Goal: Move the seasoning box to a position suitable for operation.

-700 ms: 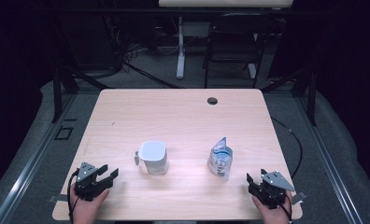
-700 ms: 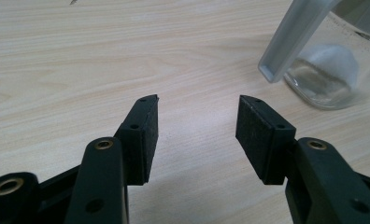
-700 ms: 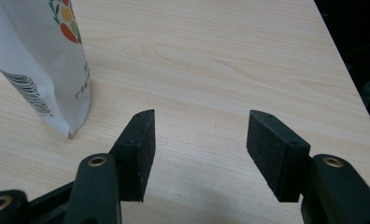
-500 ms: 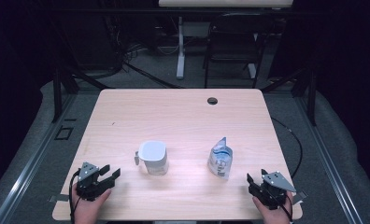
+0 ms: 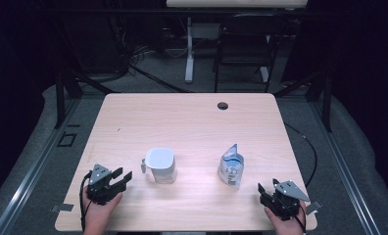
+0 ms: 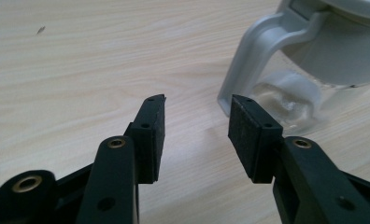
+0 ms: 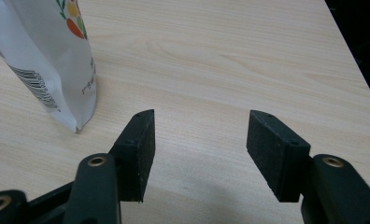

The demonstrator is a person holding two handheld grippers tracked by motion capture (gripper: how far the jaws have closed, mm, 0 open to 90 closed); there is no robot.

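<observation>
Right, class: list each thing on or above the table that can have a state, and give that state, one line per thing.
pitcher: upright, white lid on, handle toward the left gripper, untouched.
pouch: standing upright, top looks opened, untouched.
left gripper: jaws open, nothing between them, near the pitcher's handle.
right gripper: jaws open, nothing between them, beside the pouch.

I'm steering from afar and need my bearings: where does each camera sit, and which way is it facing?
High view: above the near edge, looking forward and down on the table; both hands with the left tool and right tool.
Left gripper view: rides the left tool, facing the jug; open jaws.
Right gripper view: rides the right tool, pouch at left; open jaws.
Shared: the jug and pouch also show from above.
</observation>
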